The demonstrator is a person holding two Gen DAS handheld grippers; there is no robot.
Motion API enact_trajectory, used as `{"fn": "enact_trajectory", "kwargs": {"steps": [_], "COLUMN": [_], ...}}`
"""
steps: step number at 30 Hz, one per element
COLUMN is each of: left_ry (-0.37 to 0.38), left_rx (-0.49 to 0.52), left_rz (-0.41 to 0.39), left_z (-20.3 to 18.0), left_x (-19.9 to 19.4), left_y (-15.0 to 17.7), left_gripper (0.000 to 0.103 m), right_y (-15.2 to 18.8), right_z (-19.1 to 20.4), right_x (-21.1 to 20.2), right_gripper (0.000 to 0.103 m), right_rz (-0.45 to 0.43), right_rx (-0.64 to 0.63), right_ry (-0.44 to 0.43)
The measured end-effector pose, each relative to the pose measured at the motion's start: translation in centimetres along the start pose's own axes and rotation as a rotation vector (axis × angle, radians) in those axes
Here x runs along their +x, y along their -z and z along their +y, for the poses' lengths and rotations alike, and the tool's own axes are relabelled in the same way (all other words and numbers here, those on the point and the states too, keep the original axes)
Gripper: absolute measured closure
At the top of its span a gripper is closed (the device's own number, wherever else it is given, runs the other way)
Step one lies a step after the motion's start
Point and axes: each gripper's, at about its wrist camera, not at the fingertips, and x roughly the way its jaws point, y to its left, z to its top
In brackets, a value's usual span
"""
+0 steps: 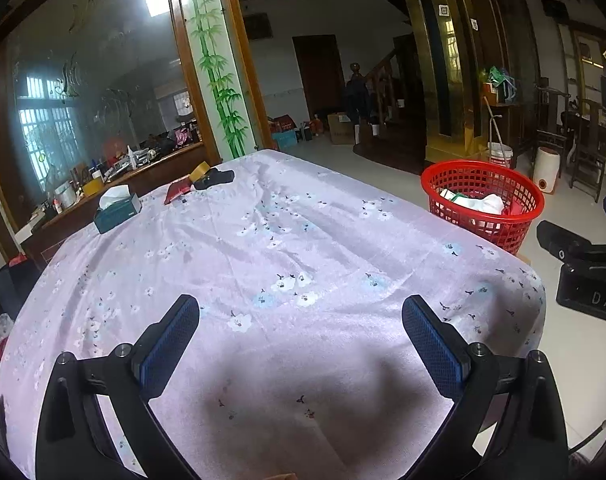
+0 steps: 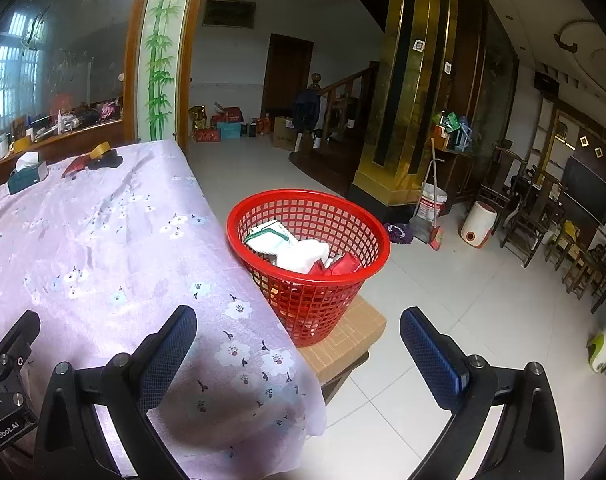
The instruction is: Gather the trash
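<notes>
The table (image 1: 303,240) with the lilac flowered cloth is the biggest thing, and the red basket (image 2: 309,258) stands just beside its edge on a cardboard box (image 2: 355,340), with white and red trash (image 2: 299,250) inside. The left gripper (image 1: 301,320) and the right gripper (image 2: 299,330) both have their jaws wide apart and hold nothing.

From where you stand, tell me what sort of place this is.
Probably a lived-in home's main room: a table under a floral cloth, a wooden staircase behind, dark wooden chairs by the wall, and a red basket holding trash.
</notes>
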Motion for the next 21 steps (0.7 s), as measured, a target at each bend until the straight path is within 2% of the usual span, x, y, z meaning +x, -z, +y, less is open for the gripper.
{"fn": "enact_trajectory", "kwargs": {"steps": [21], "left_ry": [0.011], "left_rx": [0.003], "left_rz": [0.009], "left_z": [-0.50], "left_x": [0.23], "left_y": [0.01], "left_gripper": [0.002], "right_y": [0.27], "right_z": [-0.26], "right_x": [0.60], "right_gripper": [0.000], "right_rz": [0.015], "right_rx": [-0.006], "right_ry": [-0.006]}}
